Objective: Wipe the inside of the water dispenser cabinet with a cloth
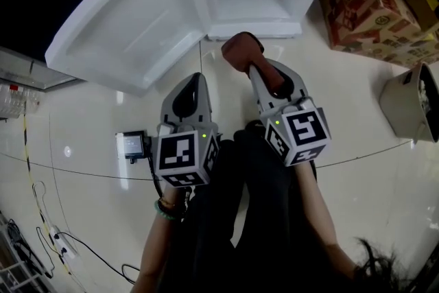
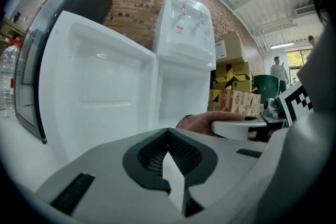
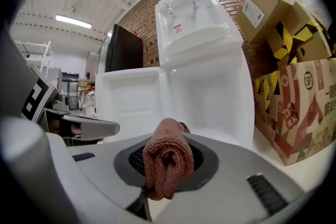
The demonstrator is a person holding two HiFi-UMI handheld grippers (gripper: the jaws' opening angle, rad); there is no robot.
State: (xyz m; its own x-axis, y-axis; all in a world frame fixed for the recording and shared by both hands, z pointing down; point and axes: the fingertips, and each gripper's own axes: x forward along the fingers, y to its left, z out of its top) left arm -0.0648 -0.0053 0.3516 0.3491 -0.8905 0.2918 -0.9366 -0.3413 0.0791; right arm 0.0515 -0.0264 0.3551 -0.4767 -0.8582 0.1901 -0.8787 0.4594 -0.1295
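Water dispenser cabinet (image 1: 250,3) stands on the pale tiled floor (image 1: 89,120), white and bare inside. Its door (image 1: 130,31) is swung wide open to the left side.

Right gripper (image 1: 255,71) has its jaws clamped on a rolled reddish-brown cloth (image 1: 240,51). The roll sticks out past the jaw tips. In the head view the cloth sits just in front of the cabinet's lower front lip, outside the cavity. Contact with the lip cannot be told. The right gripper view shows the cloth bunched upright between the dark pads and the open cabinet straight ahead.

Left gripper (image 1: 197,82) has its jaws together with nothing between them. It sits just left of the right gripper, below the door's inner edge, pointing at the cabinet. In the left gripper view the cloth and right gripper show at the right side, with the door filling the left.

Both marker cubes face the head camera. The person's forearms and dark clothing are at the bottom.

Cardboard boxes (image 1: 374,3) with red and yellow print stand on the floor just right of the cabinet. A beige bucket (image 1: 411,103) is further right, apart from the boxes. A small grey device (image 1: 132,145) lies on the floor left of the left gripper. Cables (image 1: 41,216) run along the floor's left edge. Another person (image 2: 277,68) stands far back in the left gripper view.
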